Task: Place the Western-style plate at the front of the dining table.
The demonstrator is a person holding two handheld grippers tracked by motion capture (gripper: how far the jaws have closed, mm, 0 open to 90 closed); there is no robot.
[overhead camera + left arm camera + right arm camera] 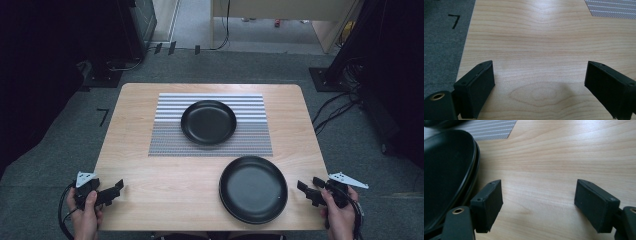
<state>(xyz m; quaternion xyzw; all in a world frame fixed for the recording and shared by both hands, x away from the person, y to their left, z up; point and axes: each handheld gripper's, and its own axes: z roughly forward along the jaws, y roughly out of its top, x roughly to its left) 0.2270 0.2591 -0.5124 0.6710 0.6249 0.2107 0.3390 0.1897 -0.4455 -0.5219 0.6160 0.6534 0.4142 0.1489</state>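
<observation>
Two black plates lie on a light wooden table (150,175). The smaller plate (208,122) rests on a grey striped placemat (250,140) at the middle. The larger plate (253,188) (446,177) sits on bare wood near the front right. My left gripper (114,191) (539,87) is held at the front left corner, open, with only wood between its jaws. At the front right edge my right gripper (307,189) (539,205) is open too, just right of the larger plate and apart from it.
Grey carpet (50,165) surrounds the table. Cables (335,107) trail on the floor at the right, and dark equipment stands at the back left. A black tape mark (103,116) (454,21) lies on the carpet to the table's left.
</observation>
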